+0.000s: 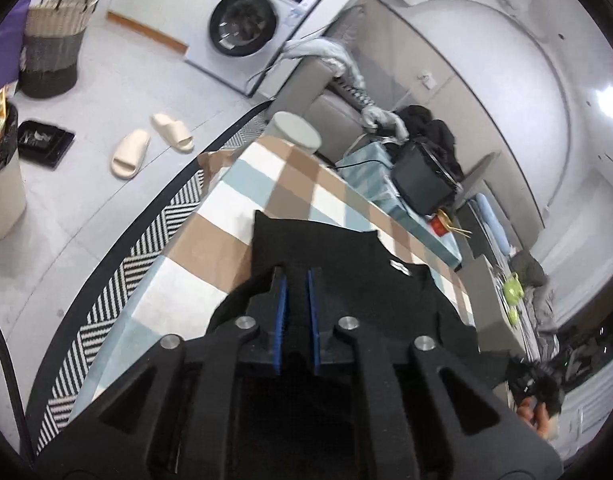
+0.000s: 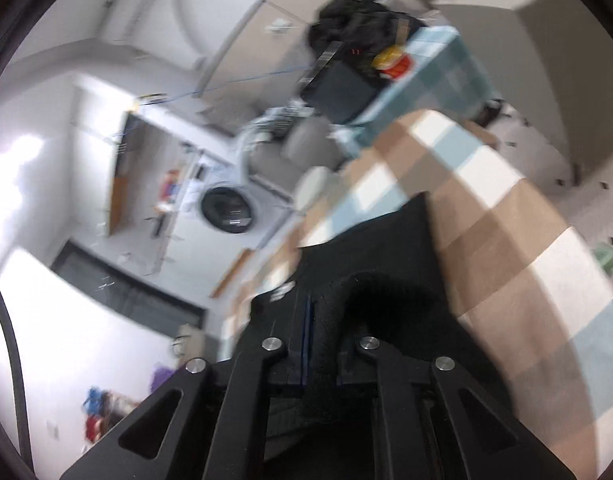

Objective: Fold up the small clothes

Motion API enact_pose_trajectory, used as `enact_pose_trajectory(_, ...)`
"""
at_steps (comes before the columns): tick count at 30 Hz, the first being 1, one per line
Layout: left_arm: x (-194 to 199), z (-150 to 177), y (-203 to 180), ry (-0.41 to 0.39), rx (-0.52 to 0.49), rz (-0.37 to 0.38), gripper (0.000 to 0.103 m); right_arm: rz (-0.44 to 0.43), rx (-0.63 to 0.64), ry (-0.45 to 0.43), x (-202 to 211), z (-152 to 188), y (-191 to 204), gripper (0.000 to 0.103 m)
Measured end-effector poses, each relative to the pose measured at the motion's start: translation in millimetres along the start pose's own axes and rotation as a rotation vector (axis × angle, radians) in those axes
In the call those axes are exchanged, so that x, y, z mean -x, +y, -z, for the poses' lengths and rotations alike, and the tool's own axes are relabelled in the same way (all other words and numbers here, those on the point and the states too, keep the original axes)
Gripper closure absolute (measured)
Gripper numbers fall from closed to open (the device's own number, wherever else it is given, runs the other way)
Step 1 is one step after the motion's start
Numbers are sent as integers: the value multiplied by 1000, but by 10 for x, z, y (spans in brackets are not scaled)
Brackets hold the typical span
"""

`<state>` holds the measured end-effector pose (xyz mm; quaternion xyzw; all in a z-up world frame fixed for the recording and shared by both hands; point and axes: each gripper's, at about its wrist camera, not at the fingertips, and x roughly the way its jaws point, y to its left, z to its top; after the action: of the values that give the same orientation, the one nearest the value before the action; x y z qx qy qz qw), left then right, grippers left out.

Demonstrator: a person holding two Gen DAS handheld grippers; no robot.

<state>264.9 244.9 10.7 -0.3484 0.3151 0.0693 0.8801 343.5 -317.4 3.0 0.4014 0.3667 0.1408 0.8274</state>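
The small black knit garment point(image 1: 346, 264) stretches ahead of both tongs over the checked-cloth worktop point(image 1: 234, 200), the right tongs point(image 2: 311, 312) clamped on its near edge (left tongs point(image 1: 297, 280) slightly parted, apparently empty).

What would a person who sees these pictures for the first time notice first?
First, the black garment spread on the checked tablecloth, right in front of both tools. In the right wrist view, a fold of it is pinched in the right tool. Behind the table, the white washing machine with its dark round door stands out, and a pair of cream slippers lies on the floor.
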Motion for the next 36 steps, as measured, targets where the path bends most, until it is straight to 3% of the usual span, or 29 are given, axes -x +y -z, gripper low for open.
enact_pose_trajectory(3, -54, -68, 150, -11, 75, -18, 55, 31, -53, 0, -55, -61, -145, 84)
enact_pose_trajectory(5, -65, -68, 199, -17, 77, -15, 53, 35, -17, -23, 12, -93, -138, 67)
enact_pose_trajectory(7, -67, -33, 226, -9, 67, -31, 53, 52, 2, -43, 102, -117, -150, 61)
enact_pose_trajectory(13, -59, 236, 306, 39, 14, -83, 53, 83, 100, 30, 270, 54, -156, 60)
enact_pose_trajectory(16, -34, 385, 322, 74, 1, -78, 53, 34, 98, 118, 236, 212, -209, 58)
enact_pose_trajectory(22, -31, 590, 228, 118, -36, -51, 53, 66, 89, 195, -190, 361, -199, 58)
enact_pose_trajectory(23, -40, 614, 207, 127, -43, -52, 53, 80, 77, 195, -278, 345, -190, 60)
enact_pose_trajectory(24, -43, 625, 193, 134, -49, -49, 53, 61, 68, 203, -341, 325, -164, 72)
enact_pose_trajectory(26, -45, 646, 163, 144, -58, -45, 53, 8, 52, 228, -461, 262, -84, 77)
enact_pose_trajectory(28, -38, 647, 141, 146, -63, -36, 53, -90, 36, 193, -540, 118, 71, 76)
enact_pose_trajectory(30, -38, 633, 139, 142, -58, -38, 53, -133, -2, 111, -560, -34, 137, 64)
enact_pose_trajectory(33, -26, 592, 172, 140, -45, -43, 53, -152, -65, 83, -569, -156, 136, 62)
enact_pose_trajectory(36, -7, 556, 211, 134, -39, -48, 53, -101, 4, 78, -471, -138, 178, 62)
